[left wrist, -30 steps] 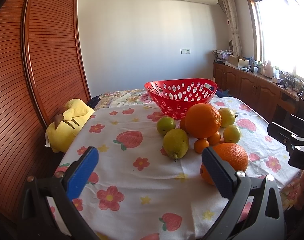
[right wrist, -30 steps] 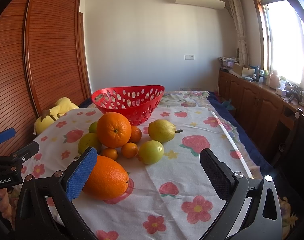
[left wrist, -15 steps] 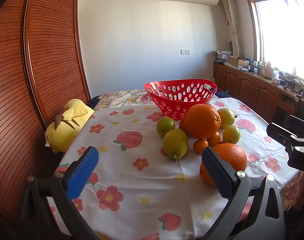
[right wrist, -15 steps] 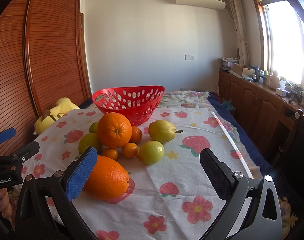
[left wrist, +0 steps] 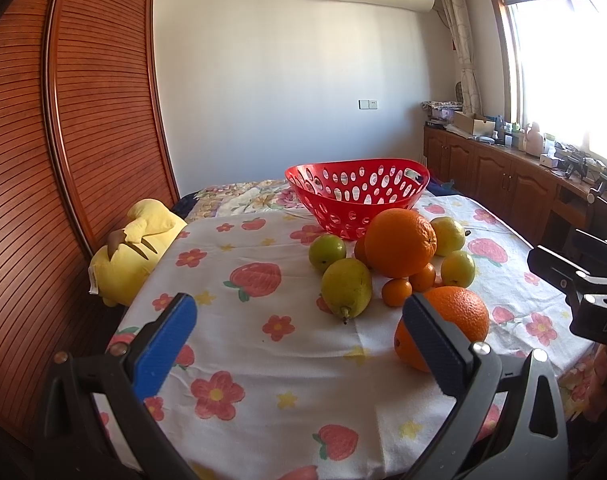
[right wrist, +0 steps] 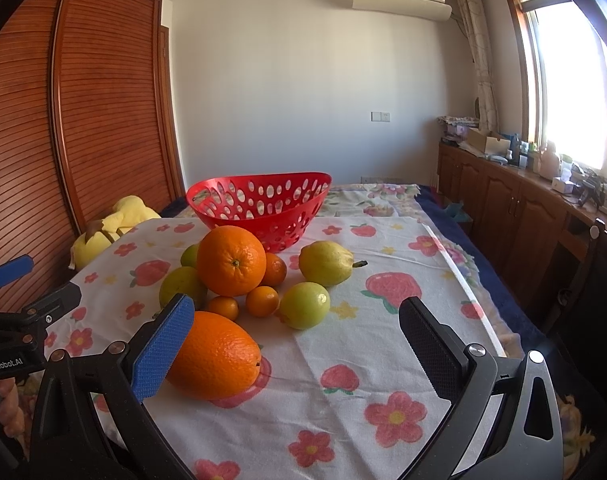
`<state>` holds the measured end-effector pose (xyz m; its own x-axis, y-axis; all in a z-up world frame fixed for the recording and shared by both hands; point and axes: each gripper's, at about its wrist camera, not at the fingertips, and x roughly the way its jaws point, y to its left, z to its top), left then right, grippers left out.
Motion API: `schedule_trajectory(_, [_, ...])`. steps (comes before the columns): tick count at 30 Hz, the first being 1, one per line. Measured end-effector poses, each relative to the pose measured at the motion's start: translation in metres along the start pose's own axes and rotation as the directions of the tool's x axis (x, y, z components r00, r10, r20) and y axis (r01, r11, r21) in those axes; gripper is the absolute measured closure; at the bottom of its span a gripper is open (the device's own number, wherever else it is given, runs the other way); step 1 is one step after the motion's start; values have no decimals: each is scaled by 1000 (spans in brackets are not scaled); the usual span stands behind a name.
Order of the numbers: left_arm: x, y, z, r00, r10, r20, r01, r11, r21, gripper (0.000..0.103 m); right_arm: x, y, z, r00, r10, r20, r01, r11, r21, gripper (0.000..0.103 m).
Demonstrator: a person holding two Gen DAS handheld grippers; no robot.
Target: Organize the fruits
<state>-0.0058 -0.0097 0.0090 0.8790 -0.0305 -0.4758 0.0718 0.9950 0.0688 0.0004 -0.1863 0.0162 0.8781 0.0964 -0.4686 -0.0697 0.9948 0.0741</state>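
Note:
A red perforated basket (left wrist: 359, 196) (right wrist: 259, 204) stands empty at the far side of the flowered tablecloth (left wrist: 263, 360). In front of it lies a cluster of fruit: a big orange (left wrist: 400, 242) (right wrist: 231, 261), several small tangerines (left wrist: 397, 292), green lemons (right wrist: 305, 305) and pears (left wrist: 346, 287) (right wrist: 326, 263). A second big orange (left wrist: 447, 324) (right wrist: 217, 356) lies nearest me. My left gripper (left wrist: 299, 334) is open above bare cloth, the near orange behind its right finger. My right gripper (right wrist: 297, 346) is open too, the near orange just behind its left finger.
A yellow plush toy (left wrist: 131, 252) leans at the table's left edge against a wooden slatted wardrobe (left wrist: 63, 140). Wooden cabinets (right wrist: 515, 208) with clutter run under the window on the right. The tablecloth's near part carries no objects.

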Motion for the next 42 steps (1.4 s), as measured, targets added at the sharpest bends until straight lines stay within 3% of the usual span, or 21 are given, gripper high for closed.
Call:
schedule_trajectory(20, [25,-4,-16,997,-34,-74,35,999,6,0,15,-3,-3,999,36,-35,-36,999,-22,0])
schedule_trajectory(32, [57,-28,-13,979,-150,-139,154,988,18,0,38,-28,1,995,51,-83,-53,998,-26,0])
schedule_trajectory(37, [67,-40,-9,974,-171,-150,178,983,39,0,65,-38,7,983,94,-160,-101,994,-39,1])
schedule_trajectory(42, [69,-44,-5,967,-194,-163,203,978,41,0,98,-42,7,958,135,-253,-150,988,-42,13])
